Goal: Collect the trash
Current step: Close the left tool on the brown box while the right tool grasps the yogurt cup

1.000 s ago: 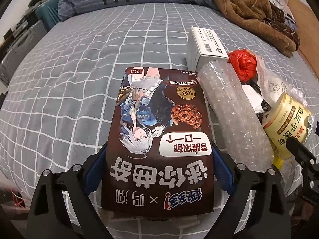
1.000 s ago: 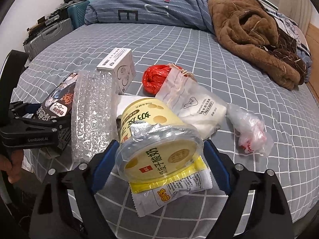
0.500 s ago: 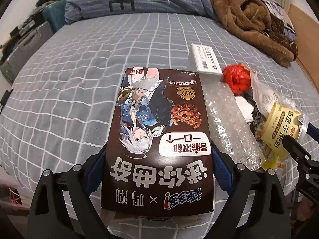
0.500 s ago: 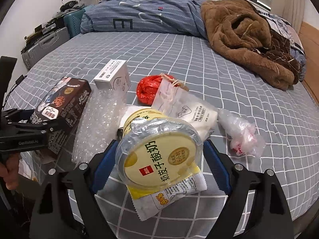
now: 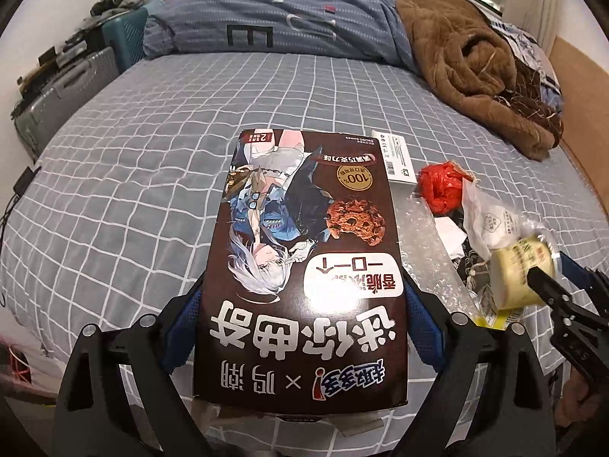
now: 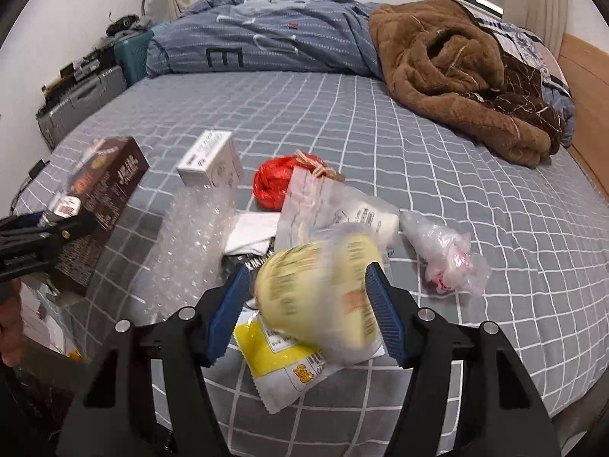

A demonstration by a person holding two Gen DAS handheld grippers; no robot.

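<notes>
Bed point(image 6: 380, 144), grey sheet with white grid; trash gathered toward its near edge.

1. Cookie box point(image 5: 304, 266), dark brown, printed with a silver-haired cartoon figure, a chocolate cookie, a gold "100%" seal and large white Chinese characters, read upside down from the left wrist view. Clamped at its sides between the blue pads of the left gripper point(image 5: 304, 320) and held clear of the sheet.
2. Yogurt cup point(image 6: 319, 297), pale yellow with a plastic lid, lettering blurred. It sits between the pads of the right gripper point(image 6: 308, 308), whose jaws have just been closing on it; both pads meet its sides.
3. Yellow sachet point(image 6: 281, 358), partly under the cup, flat on the sheet; its small print is unreadable.
4. Bubble wrap point(image 6: 190, 243), clear, left of the cup.
5. White carton point(image 6: 211, 163) with a barcode label, beyond the bubble wrap.
6. Red plastic bag point(image 6: 272, 182), crumpled, beside the carton.
7. Clear pouch point(image 6: 335, 209) with drawstring, small illegible print.
8. Knotted clear bag point(image 6: 445, 255), right of the cup, apart from it.

Far edge: blue striped duvet point(image 6: 274, 38) marked with a dark "E"; brown fleece blanket point(image 6: 456, 72).
</notes>
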